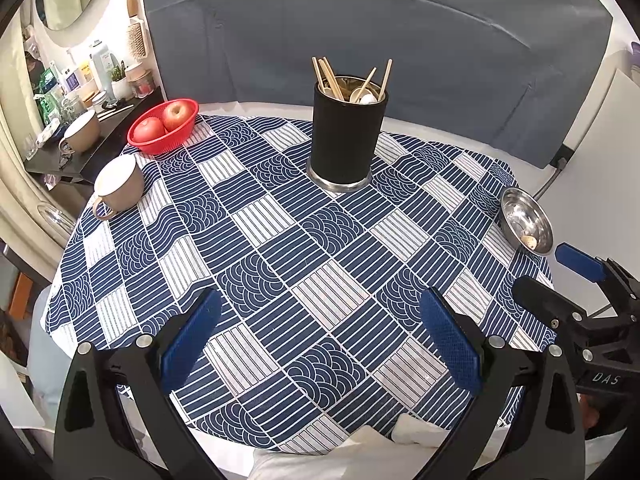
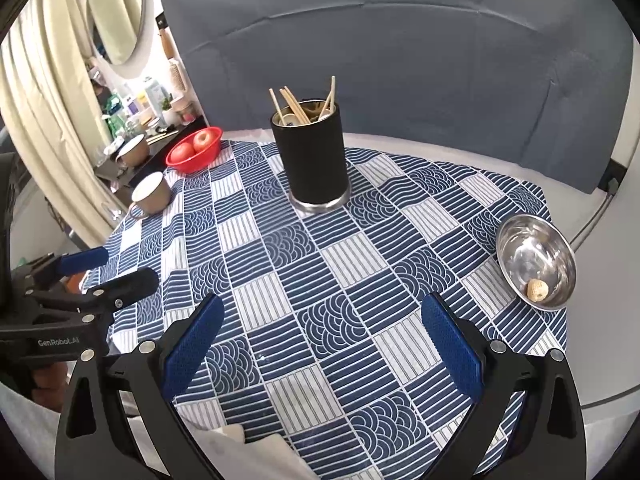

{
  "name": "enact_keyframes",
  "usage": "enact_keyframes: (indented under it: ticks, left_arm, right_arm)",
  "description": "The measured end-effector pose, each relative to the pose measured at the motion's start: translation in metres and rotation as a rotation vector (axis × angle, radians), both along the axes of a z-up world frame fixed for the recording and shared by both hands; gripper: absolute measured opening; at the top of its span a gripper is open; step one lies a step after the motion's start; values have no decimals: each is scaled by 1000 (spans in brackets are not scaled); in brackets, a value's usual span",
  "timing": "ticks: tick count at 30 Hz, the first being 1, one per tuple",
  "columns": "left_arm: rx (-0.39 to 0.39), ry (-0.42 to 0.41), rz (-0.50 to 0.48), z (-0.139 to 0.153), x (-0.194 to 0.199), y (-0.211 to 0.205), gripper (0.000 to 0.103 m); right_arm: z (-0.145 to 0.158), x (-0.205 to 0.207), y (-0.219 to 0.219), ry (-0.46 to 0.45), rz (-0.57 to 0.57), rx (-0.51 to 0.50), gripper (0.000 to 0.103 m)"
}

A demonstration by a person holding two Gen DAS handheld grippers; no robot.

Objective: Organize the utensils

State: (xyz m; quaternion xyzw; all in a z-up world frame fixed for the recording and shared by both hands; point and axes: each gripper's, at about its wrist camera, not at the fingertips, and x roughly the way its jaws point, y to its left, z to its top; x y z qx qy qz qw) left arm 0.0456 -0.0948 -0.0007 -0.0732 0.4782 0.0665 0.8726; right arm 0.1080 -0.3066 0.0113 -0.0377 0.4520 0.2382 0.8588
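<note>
Left wrist view: the black holder (image 1: 347,136) with chopsticks (image 1: 330,78) stands upright toward the tabletop's far edge, straight ahead. Left gripper (image 1: 320,340) and right gripper (image 2: 320,344) are wide open, empty, equally far.

On my feeds the bench (image 1: 420,136) shows white at its edges, under a cloth (image 1: 320,264) of navy and white checks, some striped, some filled with wave-like arcs. The utensil holder (image 1: 347,136) is matte black with a silver base, and pale wooden chopsticks (image 1: 330,76) stick out of it. I see a red basket (image 1: 164,128) with red apples (image 1: 176,115), a beige mug (image 1: 120,182) with a white inside, and a shiny steel bowl (image 2: 536,260). Both grippers, left (image 1: 320,344) and right (image 2: 320,344), are black with blue pads.
</note>
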Motion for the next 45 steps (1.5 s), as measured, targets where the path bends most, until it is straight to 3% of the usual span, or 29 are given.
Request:
enact_keyframes:
  ticks: [45]
  left_arm:
    - [-6, -8, -11, 3, -4, -5, 97]
  right_arm:
    - [-1, -5, 5, 5, 24, -13, 95]
